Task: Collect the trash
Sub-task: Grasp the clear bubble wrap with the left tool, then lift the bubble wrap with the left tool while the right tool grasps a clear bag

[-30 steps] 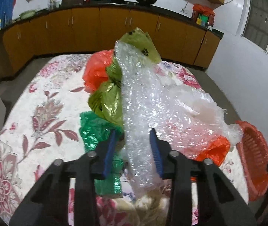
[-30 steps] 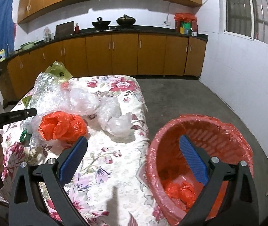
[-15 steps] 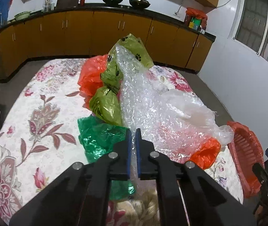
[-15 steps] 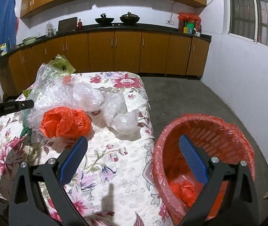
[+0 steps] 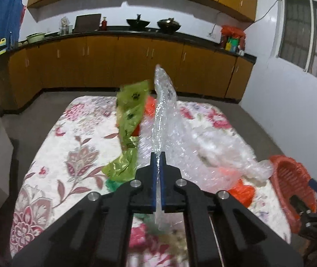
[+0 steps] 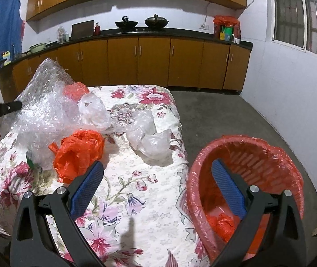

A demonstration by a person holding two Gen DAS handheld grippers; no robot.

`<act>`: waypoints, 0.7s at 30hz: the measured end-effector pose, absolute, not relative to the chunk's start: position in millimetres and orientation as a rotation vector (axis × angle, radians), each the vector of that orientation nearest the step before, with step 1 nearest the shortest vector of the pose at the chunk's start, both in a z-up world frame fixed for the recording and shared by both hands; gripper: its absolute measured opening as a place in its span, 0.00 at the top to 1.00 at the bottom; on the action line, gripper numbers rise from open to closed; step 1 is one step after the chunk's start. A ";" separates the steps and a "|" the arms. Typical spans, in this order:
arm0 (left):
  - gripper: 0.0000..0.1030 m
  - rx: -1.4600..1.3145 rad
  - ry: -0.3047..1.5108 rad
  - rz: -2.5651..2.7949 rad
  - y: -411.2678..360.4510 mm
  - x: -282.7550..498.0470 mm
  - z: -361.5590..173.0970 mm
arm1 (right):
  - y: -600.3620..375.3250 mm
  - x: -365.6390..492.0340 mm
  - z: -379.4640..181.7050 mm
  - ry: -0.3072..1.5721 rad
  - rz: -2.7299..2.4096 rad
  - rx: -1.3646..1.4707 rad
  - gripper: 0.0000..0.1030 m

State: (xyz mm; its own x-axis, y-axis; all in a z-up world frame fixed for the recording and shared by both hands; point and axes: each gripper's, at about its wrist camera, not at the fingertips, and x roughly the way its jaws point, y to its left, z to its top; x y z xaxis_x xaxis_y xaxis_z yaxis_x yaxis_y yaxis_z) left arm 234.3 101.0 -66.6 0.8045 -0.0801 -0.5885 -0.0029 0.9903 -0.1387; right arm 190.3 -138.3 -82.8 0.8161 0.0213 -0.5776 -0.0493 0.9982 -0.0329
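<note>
Kitchen cabinets [image 6: 154,62] in orange wood ran along the far wall behind our table, whose floral cloth [image 6: 140,178] carried the loose trash. Beside it stood the red basket [image 6: 243,169], lined with plastic, our right gripper [image 6: 157,187] spread wide above its rim. Our left gripper [image 5: 157,171] pinched the bubble wrap [image 5: 165,115], lifting it beside a green bag [image 5: 131,111].

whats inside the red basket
In the basket, lined with red plastic, lies crumpled orange plastic at the bottom. The right gripper, open, hides part of the floor.
</note>
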 end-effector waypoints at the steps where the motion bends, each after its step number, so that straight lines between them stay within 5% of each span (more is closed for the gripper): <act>1: 0.96 -0.143 0.654 -0.033 104.7 235.2 -71.4 | -137.7 189.9 -82.9 0.615 0.038 -0.048 0.06; 14: 0.90 -0.166 0.735 -0.039 108.5 254.7 -93.7 | -137.7 190.4 -82.1 0.617 0.033 -0.054 0.06; 21: 0.96 -0.130 0.661 -0.012 108.2 241.0 -76.2 | -135.3 201.2 -77.1 0.615 0.054 -0.031 0.11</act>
